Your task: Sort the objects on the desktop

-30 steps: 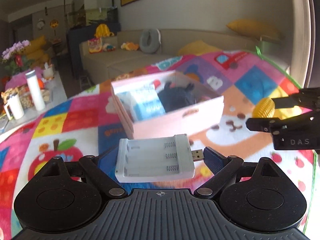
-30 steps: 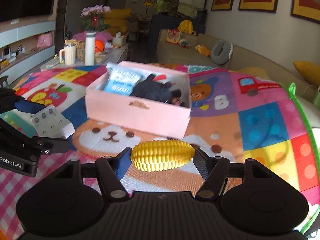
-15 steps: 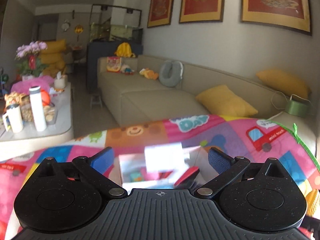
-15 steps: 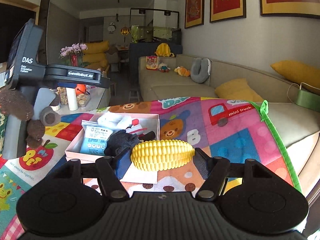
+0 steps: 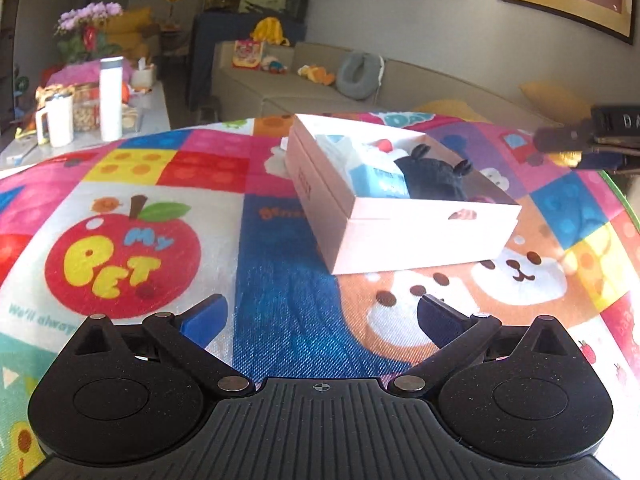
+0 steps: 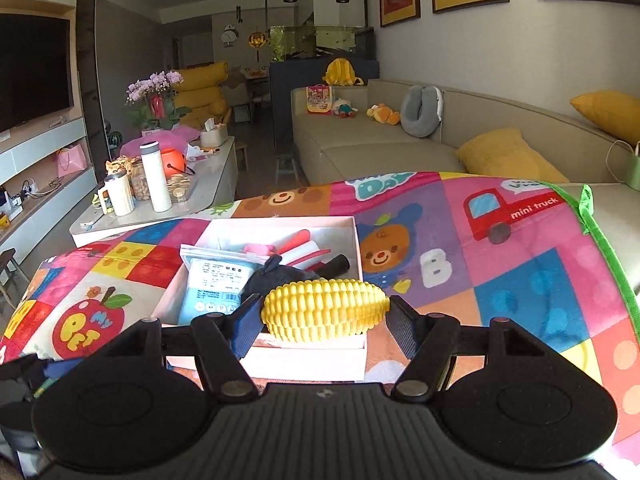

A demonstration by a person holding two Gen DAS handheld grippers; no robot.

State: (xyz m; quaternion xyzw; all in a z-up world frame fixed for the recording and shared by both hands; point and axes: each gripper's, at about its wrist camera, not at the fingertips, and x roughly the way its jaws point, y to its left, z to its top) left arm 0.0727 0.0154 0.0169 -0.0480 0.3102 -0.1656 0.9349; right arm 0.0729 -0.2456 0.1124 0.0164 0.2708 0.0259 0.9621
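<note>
left wrist view: the left gripper (image 5: pixel 322 316) hangs over the mat (image 5: pixel 120 184), fingers spread wide with nothing between them. the pink box (image 5: pixel 400 216) sits just ahead, holding a blue packet (image 5: pixel 380 178) and a black toy (image 5: pixel 434 176).

right wrist view: the right gripper (image 6: pixel 320 320) clamps a yellow corn cob (image 6: pixel 324 310) over the box's near edge.

Left tool (image 5: pixel 322 320) gapes empty; right tool (image 6: pixel 322 318) grips corn (image 6: pixel 324 309).
</note>
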